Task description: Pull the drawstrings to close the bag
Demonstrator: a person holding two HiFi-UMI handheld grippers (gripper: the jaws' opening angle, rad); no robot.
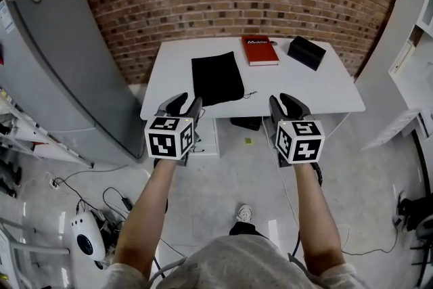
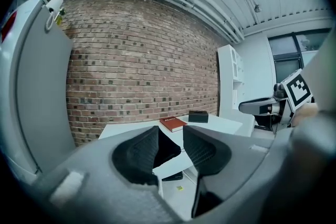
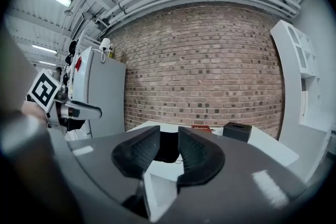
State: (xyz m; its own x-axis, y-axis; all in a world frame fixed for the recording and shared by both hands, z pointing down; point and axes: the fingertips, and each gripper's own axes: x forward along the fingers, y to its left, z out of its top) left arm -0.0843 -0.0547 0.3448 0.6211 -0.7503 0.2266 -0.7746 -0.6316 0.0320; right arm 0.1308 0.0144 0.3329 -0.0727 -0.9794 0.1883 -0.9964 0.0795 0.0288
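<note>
A flat black drawstring bag [image 1: 216, 78] lies on the white table [image 1: 325, 95], its mouth toward the near edge. A thin string end [image 1: 249, 95] trails off its lower right corner. My left gripper [image 1: 184, 105] hovers just short of the table's front edge, below the bag's left side, open and holding nothing. My right gripper [image 1: 287, 103] hangs level with it to the right, also open and holding nothing. In the left gripper view the bag [image 2: 169, 148] shows through the gap of my left gripper [image 2: 170, 129]. In the right gripper view the bag [image 3: 168, 147] shows beyond my right gripper [image 3: 168, 128].
A red book [image 1: 260, 49] and a black box [image 1: 306, 52] sit at the table's back. A grey cabinet [image 1: 61, 57] stands left, white shelving [image 1: 413, 64] right. Under the table is a white drawer unit [image 1: 206, 139]. Cables and a white device [image 1: 86, 237] lie on the floor.
</note>
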